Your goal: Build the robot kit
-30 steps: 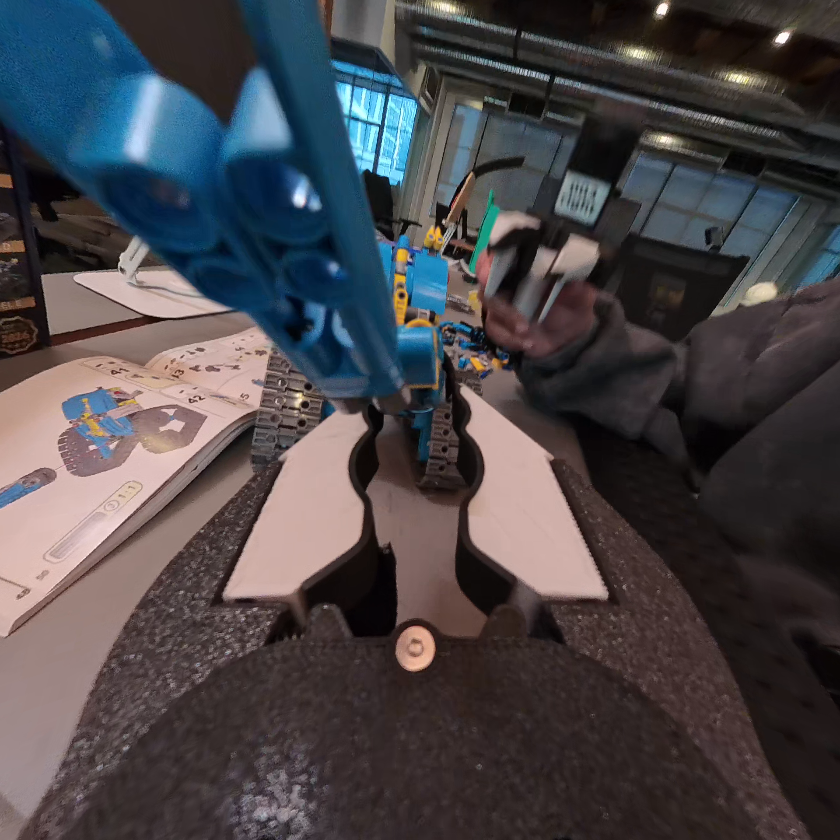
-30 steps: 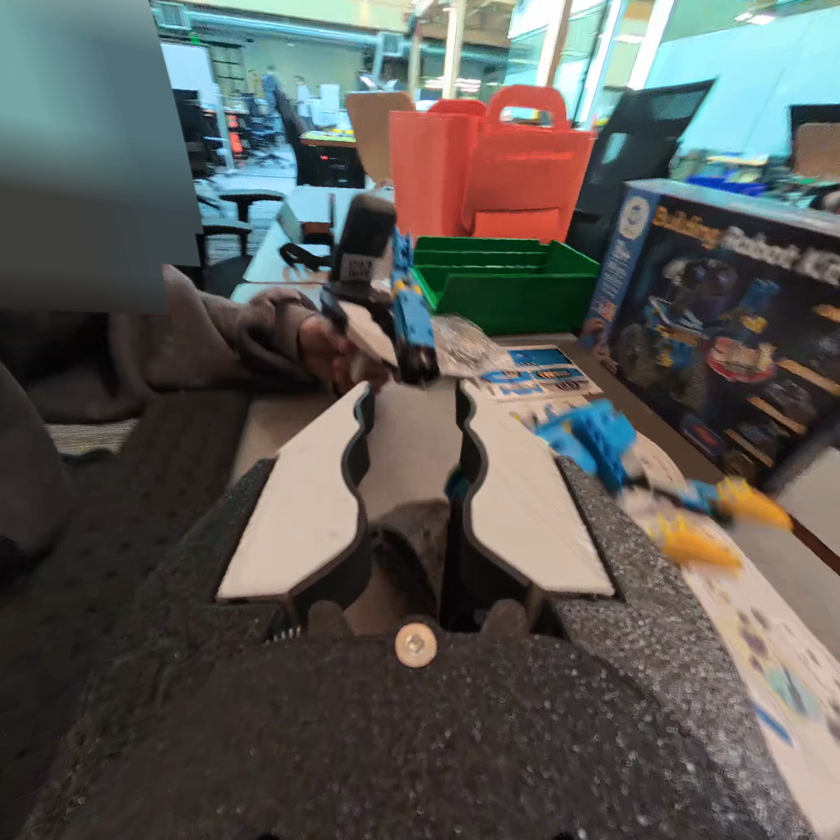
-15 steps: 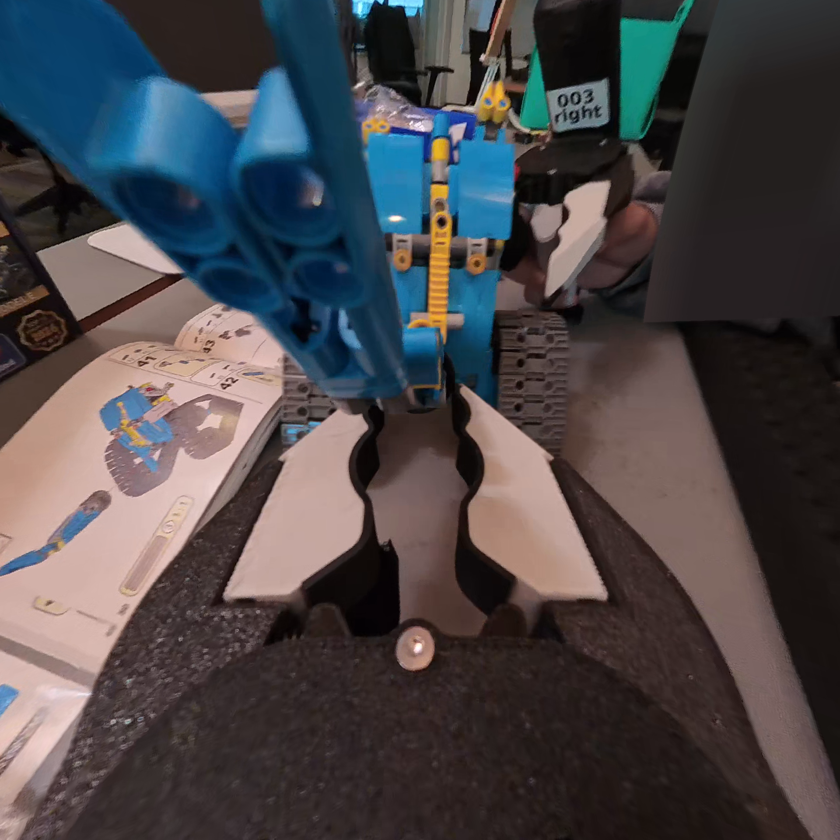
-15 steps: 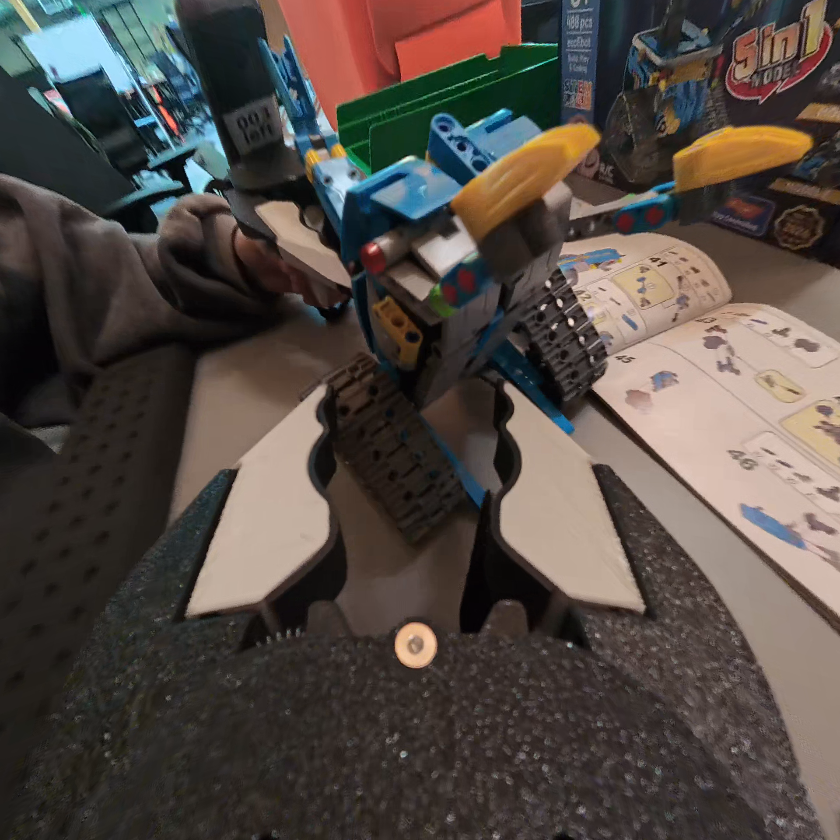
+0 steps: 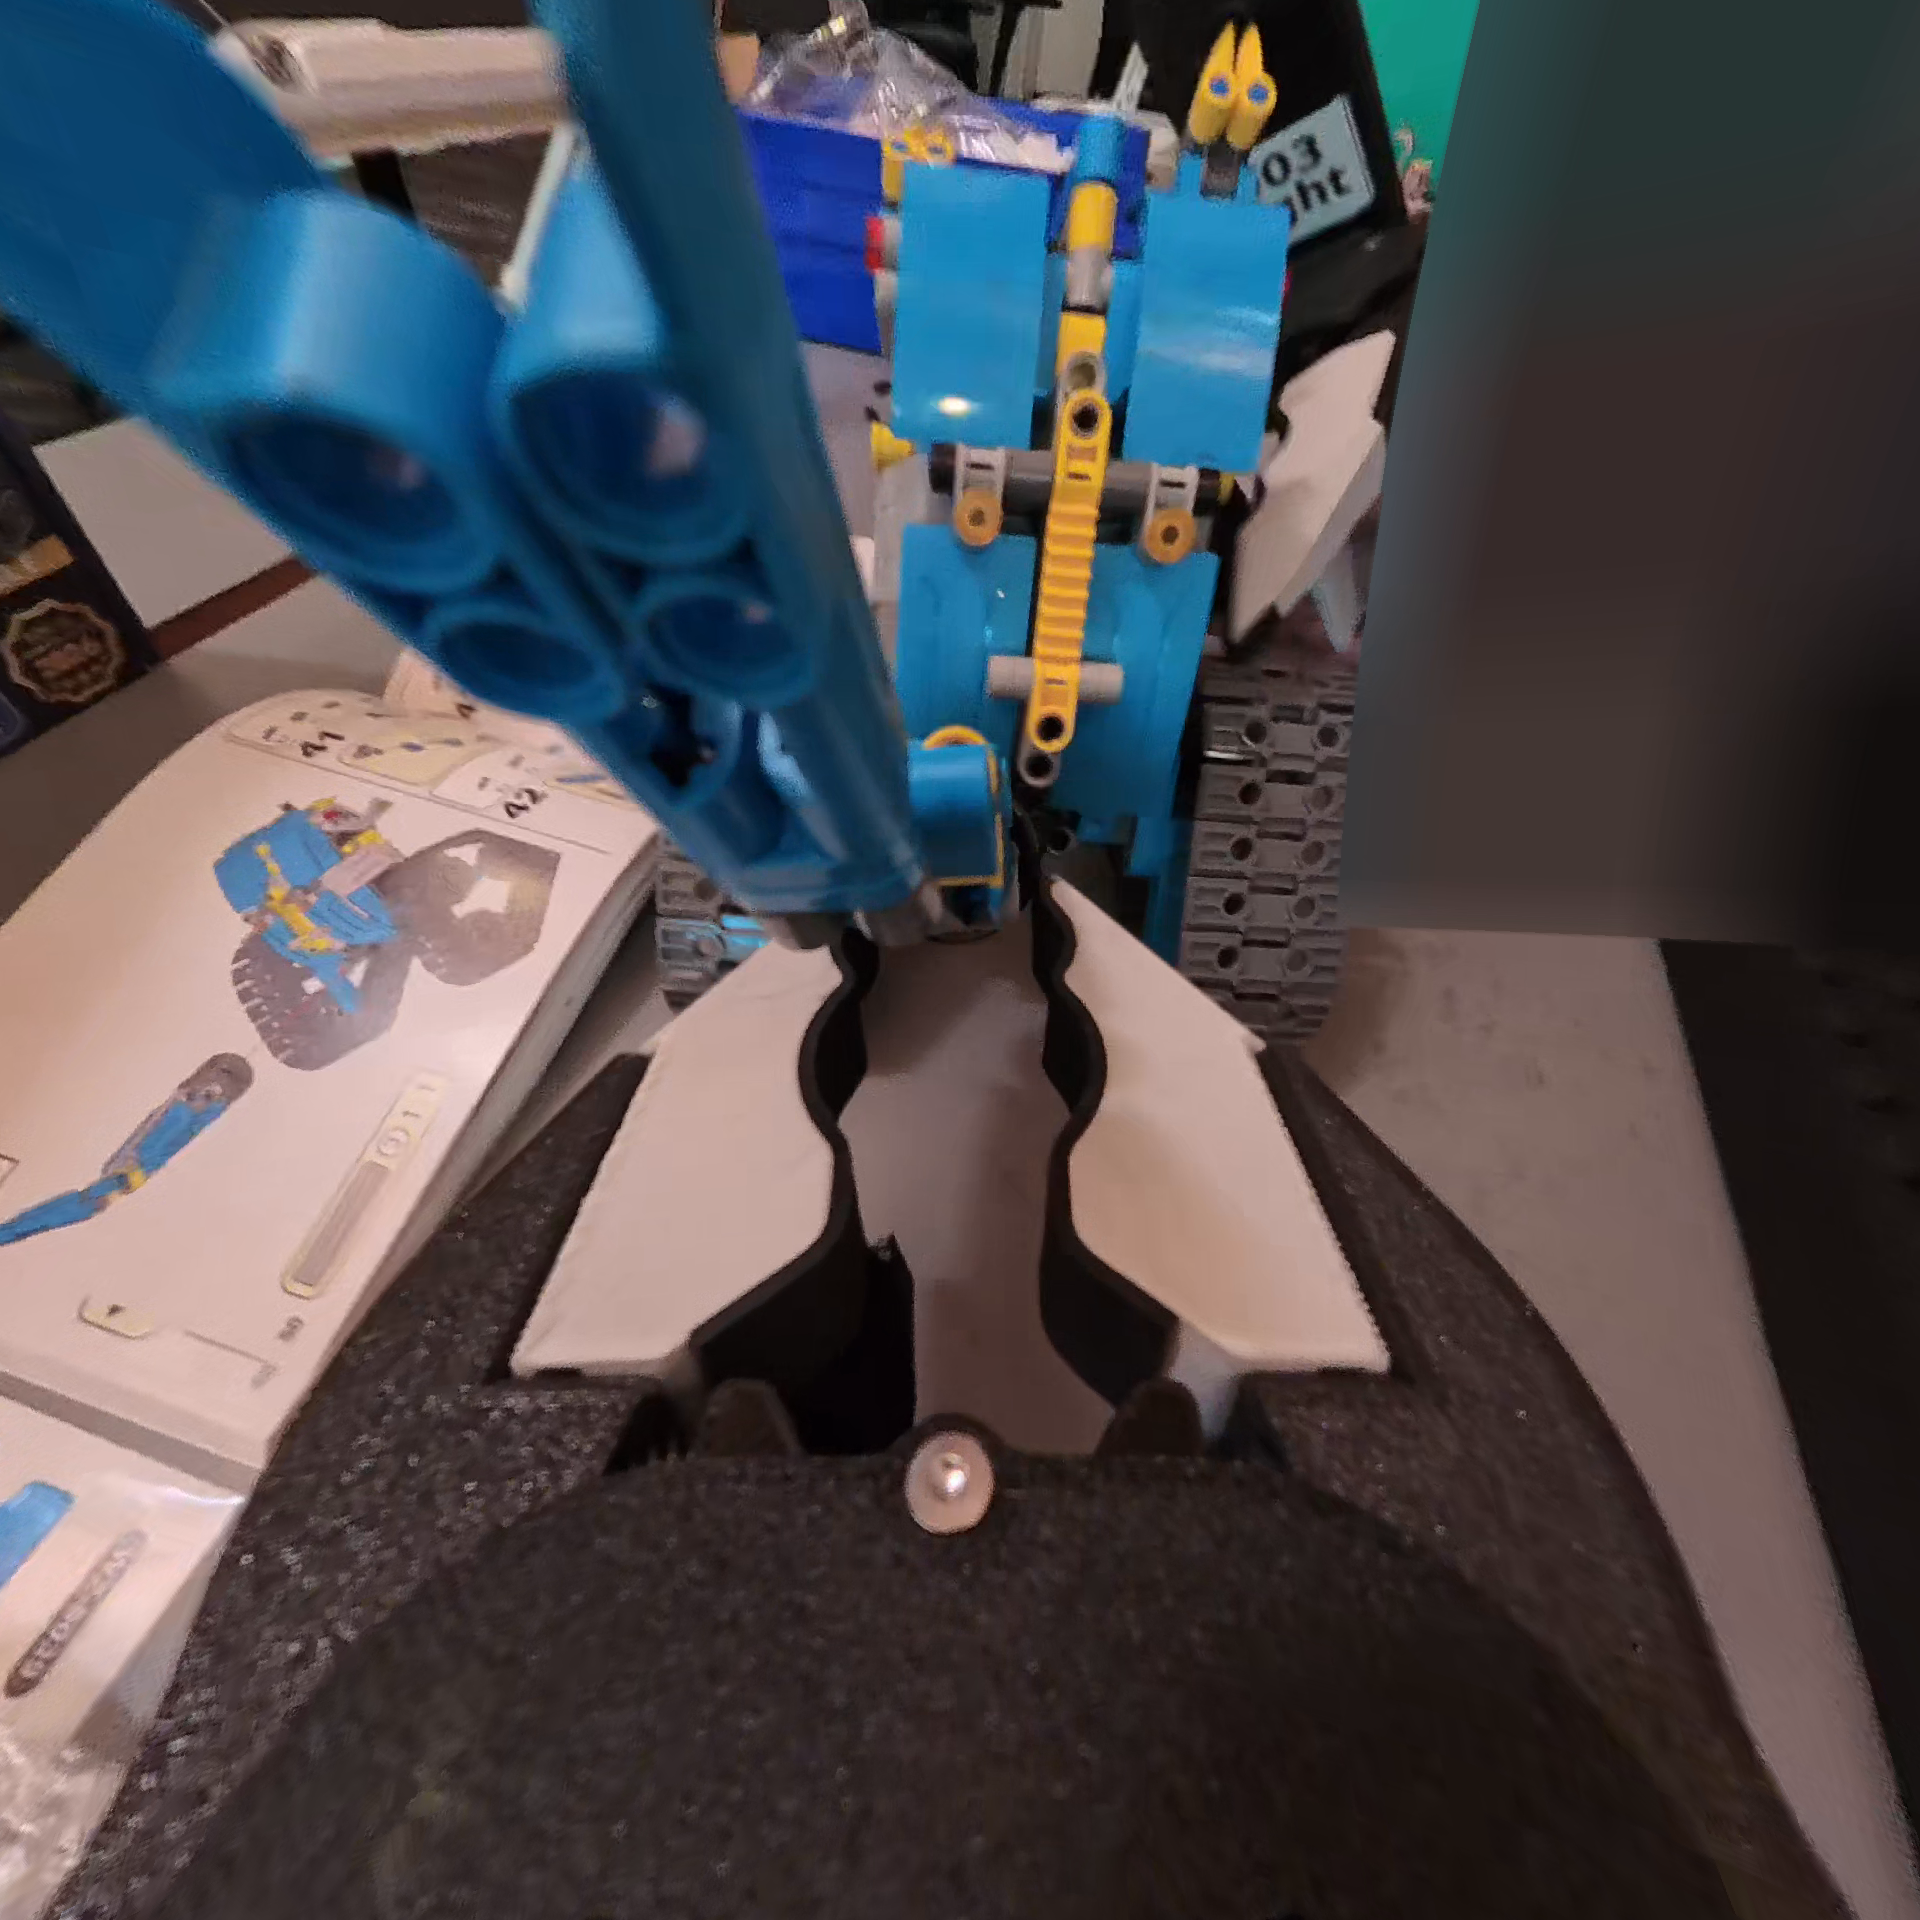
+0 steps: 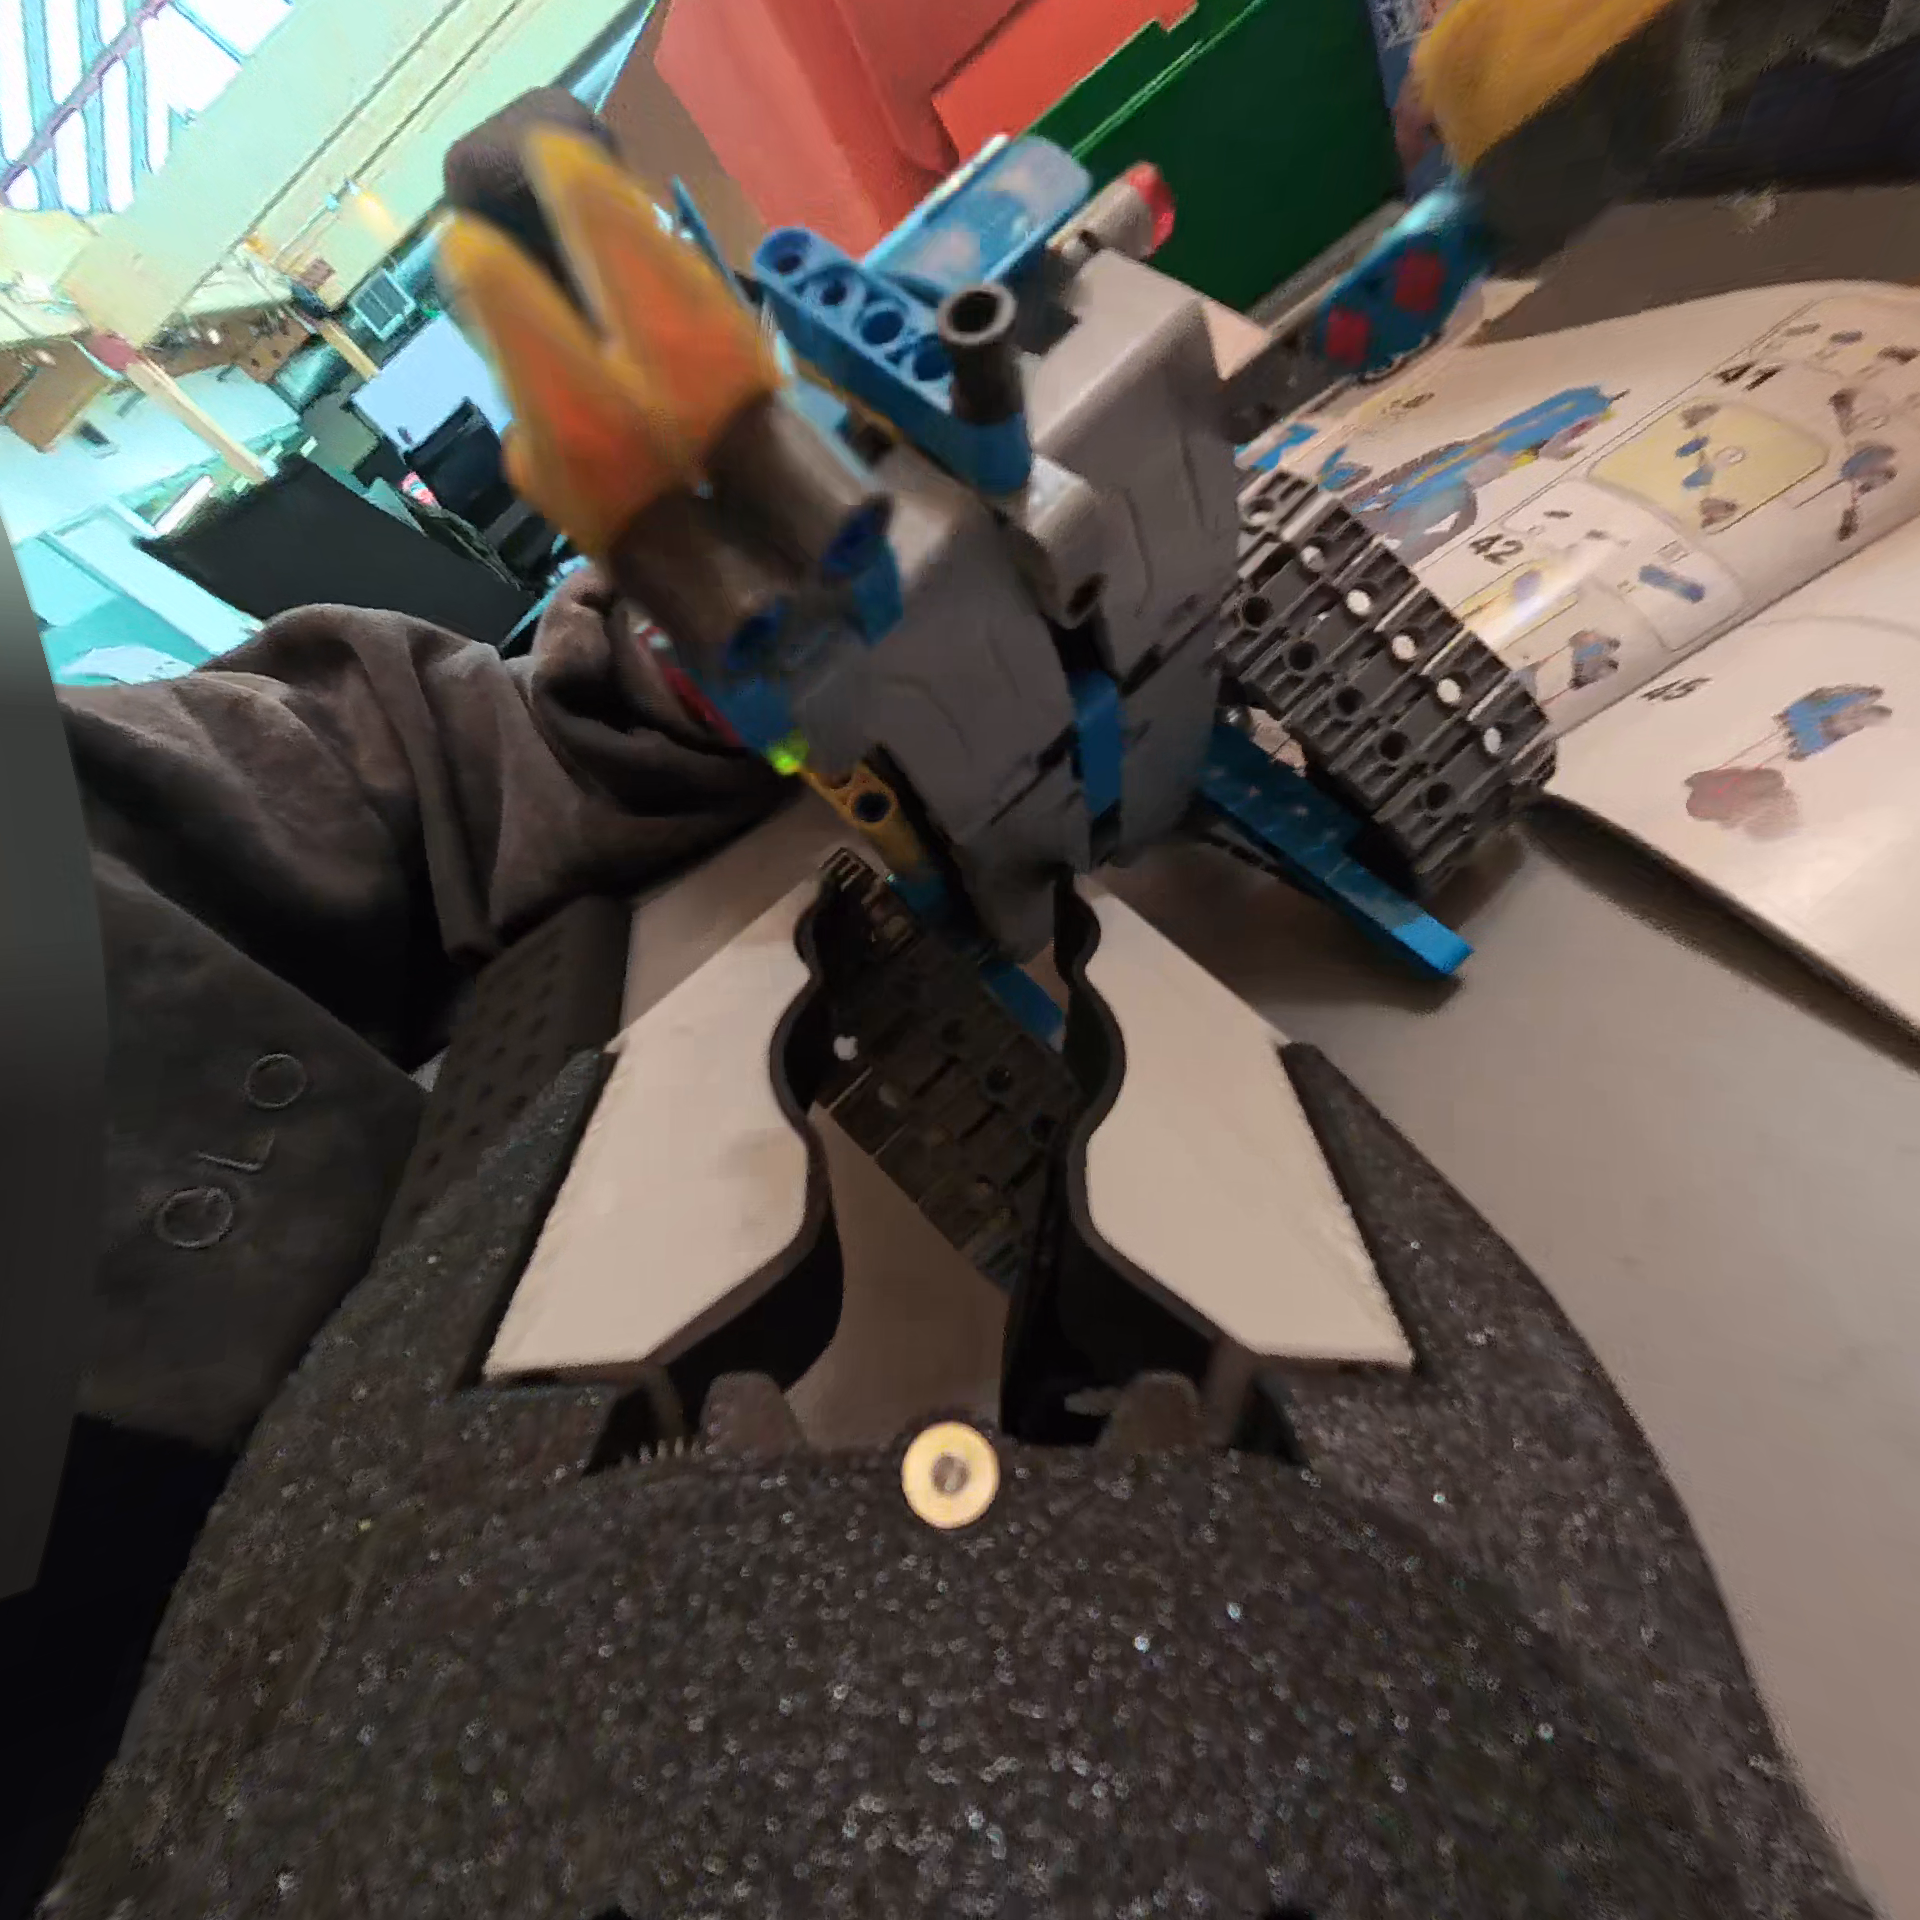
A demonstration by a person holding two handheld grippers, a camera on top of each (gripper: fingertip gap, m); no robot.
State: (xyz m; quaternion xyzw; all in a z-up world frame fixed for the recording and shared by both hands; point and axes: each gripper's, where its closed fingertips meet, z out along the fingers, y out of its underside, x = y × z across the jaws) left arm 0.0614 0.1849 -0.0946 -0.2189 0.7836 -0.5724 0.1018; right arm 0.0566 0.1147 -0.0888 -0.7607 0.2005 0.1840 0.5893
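My left gripper (image 5: 945, 925) is shut on a blue beam assembly (image 5: 582, 499) that rises up and to the left from its tips. Right in front of it a blue, grey and yellow tracked brick model (image 5: 1049, 582) stands on the grey table (image 5: 1507, 1143). My right gripper (image 6: 945, 925) is closed around the model's near dark track (image 6: 935, 1070), with the grey body (image 6: 997, 644) just above its tips. The right gripper's white fingers (image 5: 1309, 499) show behind the model in the left wrist view. Yellow claw parts (image 6: 603, 343) stick up from the model, blurred.
An open instruction booklet (image 5: 260, 1039) lies left of the model and also shows in the right wrist view (image 6: 1662, 540). A person's grey sleeve (image 6: 312, 779) rests on the table. A green bin (image 6: 1247, 135) and an orange bag (image 6: 831, 94) stand behind. A plastic bag (image 5: 62, 1558) lies at lower left. Tip to tip, the grippers are about 8 cm apart.
Both grippers have closed in on the model. The right gripper's fingers have narrowed around the track. The left gripper still holds the blue beam assembly.
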